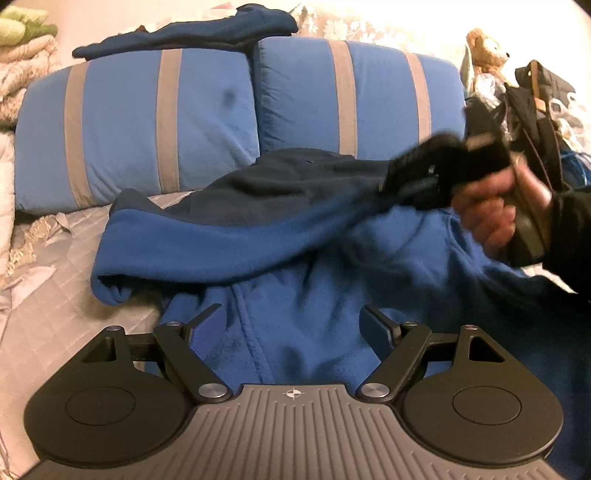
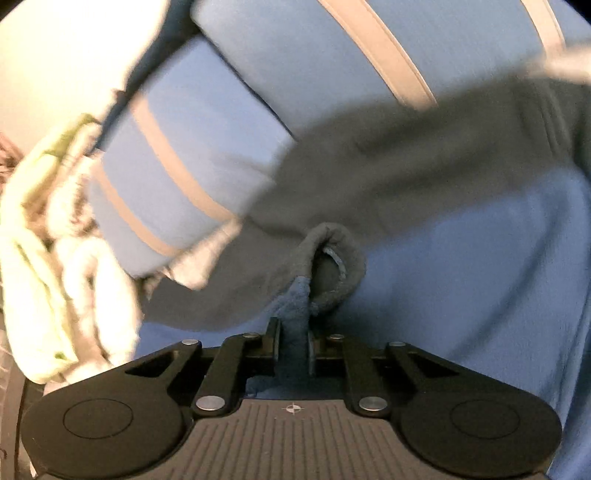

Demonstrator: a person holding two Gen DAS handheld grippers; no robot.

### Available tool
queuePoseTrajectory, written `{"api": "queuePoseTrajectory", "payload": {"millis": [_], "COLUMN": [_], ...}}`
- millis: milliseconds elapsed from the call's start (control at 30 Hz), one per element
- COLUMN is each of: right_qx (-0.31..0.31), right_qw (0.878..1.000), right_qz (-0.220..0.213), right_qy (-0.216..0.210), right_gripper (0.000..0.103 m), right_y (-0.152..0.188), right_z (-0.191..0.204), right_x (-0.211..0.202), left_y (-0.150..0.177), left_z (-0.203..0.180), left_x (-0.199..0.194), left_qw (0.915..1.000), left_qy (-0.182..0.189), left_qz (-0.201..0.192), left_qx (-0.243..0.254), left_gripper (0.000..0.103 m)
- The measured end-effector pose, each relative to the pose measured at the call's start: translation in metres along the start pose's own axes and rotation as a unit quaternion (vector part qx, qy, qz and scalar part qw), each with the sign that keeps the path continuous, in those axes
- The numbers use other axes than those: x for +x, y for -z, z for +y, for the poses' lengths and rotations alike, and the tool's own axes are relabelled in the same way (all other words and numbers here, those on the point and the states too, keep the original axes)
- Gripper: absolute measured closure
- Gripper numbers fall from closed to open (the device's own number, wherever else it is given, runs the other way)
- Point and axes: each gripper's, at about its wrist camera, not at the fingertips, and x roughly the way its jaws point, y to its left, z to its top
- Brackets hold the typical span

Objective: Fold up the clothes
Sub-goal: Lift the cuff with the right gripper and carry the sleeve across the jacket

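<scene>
A blue fleece garment (image 1: 295, 325) lies spread on the quilted bed. Its sleeve (image 1: 229, 236), blue with a dark navy cuff end, is lifted and stretched across it toward the right. My right gripper (image 1: 413, 177) is shut on the dark cuff, held by a hand. In the right wrist view the cuff (image 2: 325, 258) is pinched between the shut fingers of the right gripper (image 2: 293, 347). My left gripper (image 1: 293, 328) hangs open just above the garment's body, nothing between its fingers.
Two blue pillows with grey stripes (image 1: 147, 122) stand at the bed's head. A dark blue garment (image 1: 192, 33) lies on top of them. A teddy bear (image 1: 487, 48) and dark bags sit at the right. Pale blankets (image 1: 22, 66) pile at the left.
</scene>
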Motion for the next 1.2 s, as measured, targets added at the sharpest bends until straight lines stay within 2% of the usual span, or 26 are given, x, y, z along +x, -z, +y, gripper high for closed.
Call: {"api": "queuePoseTrajectory", "payload": {"millis": [133, 233, 333, 367, 467, 533, 633, 733, 833, 900, 967, 1067, 1133, 1200], "right_qx": [-0.039, -0.056, -0.068, -0.073, -0.084, -0.085, -0.076, -0.059, -0.062, -0.065, -0.065, -0.064, -0.065, -0.063], "right_qw": [0.998, 0.994, 0.991, 0.99, 0.989, 0.988, 0.988, 0.988, 0.988, 0.987, 0.987, 0.986, 0.985, 0.984], "right_qz": [-0.053, -0.09, -0.114, -0.119, -0.124, -0.128, -0.135, -0.14, -0.143, -0.146, -0.15, -0.153, -0.156, -0.165], "right_qy": [-0.009, -0.012, -0.007, -0.005, 0.003, 0.007, 0.004, -0.005, -0.006, -0.007, -0.011, -0.017, -0.018, -0.014], "right_gripper": [0.088, 0.088, 0.088, 0.088, 0.088, 0.088, 0.088, 0.088, 0.088, 0.088, 0.088, 0.088, 0.088, 0.088], "right_y": [-0.02, -0.033, -0.04, -0.041, -0.046, -0.05, -0.053, -0.055, -0.062, -0.067, -0.073, -0.082, -0.087, -0.094], "right_z": [0.026, 0.04, 0.042, 0.042, 0.041, 0.041, 0.039, 0.036, 0.039, 0.041, 0.042, 0.043, 0.043, 0.041], "right_x": [-0.031, -0.057, -0.081, -0.091, -0.11, -0.118, -0.125, -0.13, -0.131, -0.132, -0.133, -0.134, -0.133, -0.134], "left_y": [0.0, 0.0, -0.003, -0.007, -0.025, -0.035, -0.034, -0.026, -0.017, -0.018, -0.018, -0.019, -0.017, -0.016], "left_z": [0.001, -0.002, 0.006, 0.013, 0.03, 0.035, 0.048, 0.059, 0.066, 0.071, 0.078, 0.081, 0.079, 0.075], "left_x": [0.0, -0.003, -0.025, -0.038, -0.056, -0.043, -0.004, 0.042, 0.077, 0.097, 0.113, 0.133, 0.144, 0.153], "left_qw": [1.0, 0.9998, 0.9965, 0.993, 0.9851, 0.9841, 0.971, 0.9662, 0.9645, 0.9684, 0.9742, 0.9773, 0.9741, 0.9676], "left_qy": [-0.003, -0.018, -0.05, -0.055, -0.067, -0.081, -0.119, -0.111, -0.096, -0.093, -0.099, -0.099, -0.102, -0.121], "left_qz": [0.003, -0.004, -0.064, -0.104, -0.149, -0.11, -0.074, -0.012, 0.009, 0.016, 0.006, 0.001, 0.001, 0.005], "left_qx": [-0.001, 0.0, -0.02, -0.012, 0.053, 0.114, 0.194, 0.232, 0.246, 0.231, 0.203, 0.187, 0.202, 0.222], "left_gripper": [0.024, 0.024, 0.024, 0.023, 0.02, 0.019, 0.019, 0.019, 0.019, 0.019, 0.019, 0.019, 0.019, 0.019]}}
